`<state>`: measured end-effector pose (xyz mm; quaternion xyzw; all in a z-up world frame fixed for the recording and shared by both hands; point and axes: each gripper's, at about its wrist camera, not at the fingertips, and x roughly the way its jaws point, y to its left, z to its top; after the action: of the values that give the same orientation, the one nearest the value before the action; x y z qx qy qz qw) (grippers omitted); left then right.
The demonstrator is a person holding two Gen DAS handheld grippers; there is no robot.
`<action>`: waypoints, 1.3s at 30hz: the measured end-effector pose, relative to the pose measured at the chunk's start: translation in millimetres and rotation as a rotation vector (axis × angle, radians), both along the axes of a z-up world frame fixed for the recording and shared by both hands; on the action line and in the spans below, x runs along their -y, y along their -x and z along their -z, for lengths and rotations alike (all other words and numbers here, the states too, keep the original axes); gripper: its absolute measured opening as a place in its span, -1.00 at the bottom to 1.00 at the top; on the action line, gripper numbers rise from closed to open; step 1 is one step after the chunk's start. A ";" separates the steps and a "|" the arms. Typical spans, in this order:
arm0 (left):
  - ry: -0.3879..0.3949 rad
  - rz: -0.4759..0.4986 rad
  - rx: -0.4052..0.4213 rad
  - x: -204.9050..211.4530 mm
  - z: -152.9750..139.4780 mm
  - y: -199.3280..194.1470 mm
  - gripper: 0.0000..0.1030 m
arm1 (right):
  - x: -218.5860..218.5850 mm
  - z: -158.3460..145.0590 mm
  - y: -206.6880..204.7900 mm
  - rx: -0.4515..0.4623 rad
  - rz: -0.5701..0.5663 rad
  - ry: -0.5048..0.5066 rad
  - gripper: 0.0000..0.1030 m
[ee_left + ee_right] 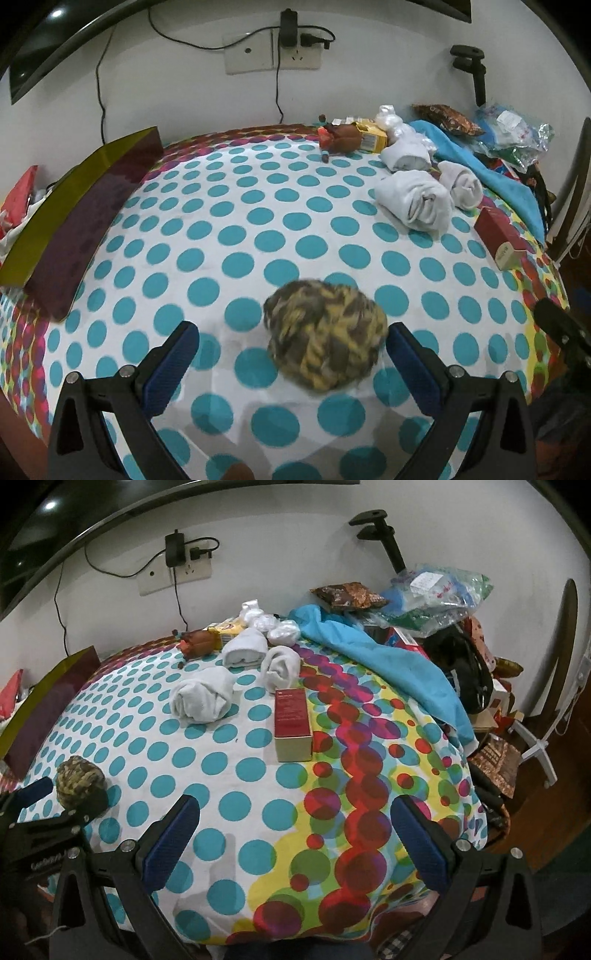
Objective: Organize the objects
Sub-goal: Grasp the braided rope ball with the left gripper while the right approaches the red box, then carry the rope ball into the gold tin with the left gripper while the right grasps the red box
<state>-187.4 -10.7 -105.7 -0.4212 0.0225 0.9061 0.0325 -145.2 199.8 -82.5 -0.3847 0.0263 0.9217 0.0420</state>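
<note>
The yarn ball (325, 334) is lying on the bed (236, 206) between my left gripper's (291, 354) wide open jaws, not yet grabbed. My right gripper (295, 834) is waiting, open and empty. The socks (202, 698) and box (292, 723) are still lying loose.

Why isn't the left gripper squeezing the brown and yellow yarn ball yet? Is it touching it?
Cannot tell. In the left wrist view the left gripper is wide open around the yarn ball; the left pad is clearly apart, but the ball's edge runs right up to the right pad.
</note>
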 end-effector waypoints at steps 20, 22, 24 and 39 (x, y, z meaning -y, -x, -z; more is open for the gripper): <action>-0.033 0.031 -0.044 -1.1 -0.1 -6.7 0.09 | -6.5 12.7 41.7 -0.011 -0.002 0.029 0.99; -0.039 0.021 -0.038 1.3 1.5 -5.9 0.09 | -4.1 11.1 54.3 -0.020 -0.007 0.015 0.97; -0.050 0.017 -0.040 2.4 1.4 -6.1 0.09 | -5.0 8.9 65.8 -0.023 0.013 0.004 0.96; -0.092 -0.033 -0.079 15.8 -3.8 -11.4 0.09 | -0.9 24.2 59.5 -0.006 -0.009 0.064 -0.48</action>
<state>-176.0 -26.5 -101.9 -0.3834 -0.0250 0.9226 0.0360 -204.7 200.7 -106.8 -0.3833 0.0541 0.9217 0.0254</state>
